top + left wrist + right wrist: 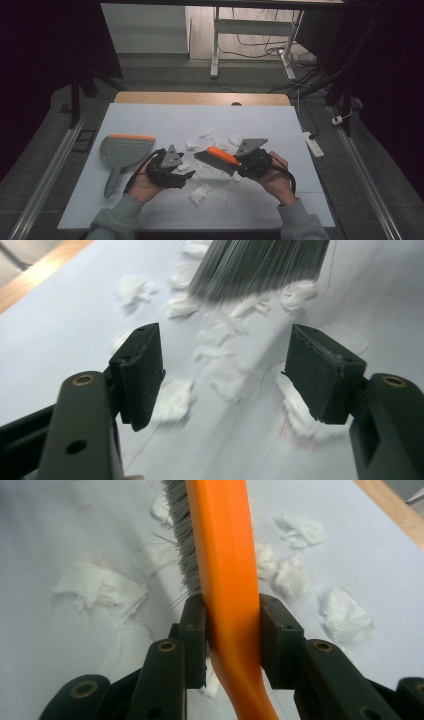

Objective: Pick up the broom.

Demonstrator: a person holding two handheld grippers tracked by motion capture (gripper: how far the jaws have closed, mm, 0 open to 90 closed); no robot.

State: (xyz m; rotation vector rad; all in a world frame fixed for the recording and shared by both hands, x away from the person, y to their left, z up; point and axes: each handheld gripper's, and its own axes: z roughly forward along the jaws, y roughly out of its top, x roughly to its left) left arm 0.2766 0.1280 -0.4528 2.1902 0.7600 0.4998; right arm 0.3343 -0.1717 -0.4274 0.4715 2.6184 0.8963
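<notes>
We hold a brush over scattered paper scraps, with a dustpan waiting at the left.

Starting at the left of the high view, the grey dustpan [122, 152] with its orange lip lies flat on the white table [150, 117], apart from both hands. Next comes our left gripper [187, 175], its jaws spread wide with nothing between them, hovering over the paper scraps [201, 192]. The scraps lie strewn across the middle of the table. To the right, our right gripper [239, 165] has its jaws clamped on the orange handle of the brush [220, 159], whose grey bristles angle down toward the scraps.
</notes>
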